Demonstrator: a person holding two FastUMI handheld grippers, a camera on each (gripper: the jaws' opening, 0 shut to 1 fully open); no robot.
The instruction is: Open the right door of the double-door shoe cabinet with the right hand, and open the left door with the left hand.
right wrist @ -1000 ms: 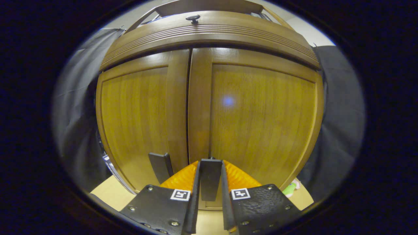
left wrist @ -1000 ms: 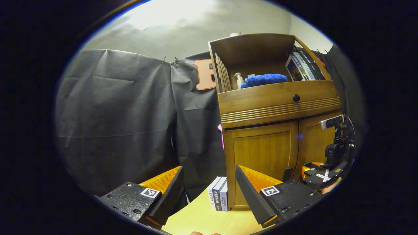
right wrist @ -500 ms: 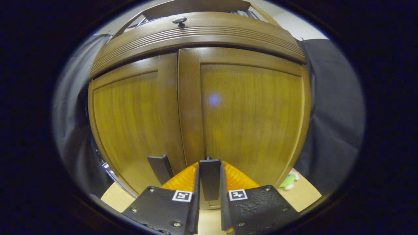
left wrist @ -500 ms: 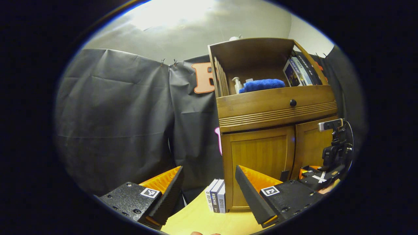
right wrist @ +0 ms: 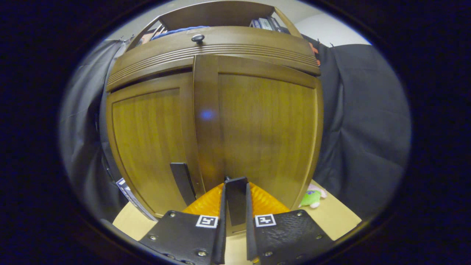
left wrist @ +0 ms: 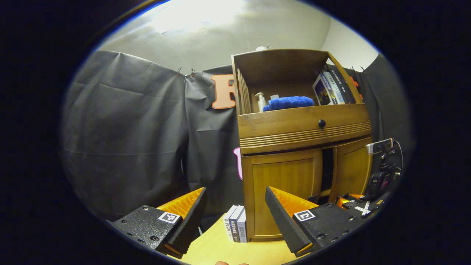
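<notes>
Two wooden doors front the shoe cabinet [left wrist: 305,127] on the pale tabletop [left wrist: 228,250]: the right door [right wrist: 257,129] stands ajar, its flat dark handle [right wrist: 236,200] clamped between the right gripper [right wrist: 235,206]'s jaws; a steady pull along the hinge arc seems best. The left gripper [left wrist: 235,213] waits, jaws apart, near the left door [left wrist: 281,191], apparently shut, its matching handle [right wrist: 182,178] untouched.

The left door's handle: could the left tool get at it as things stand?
Probably yes. The left tool hangs open with bare space ahead; the left door's handle stands free beside the right tool, shut on the right door's handle.
</notes>
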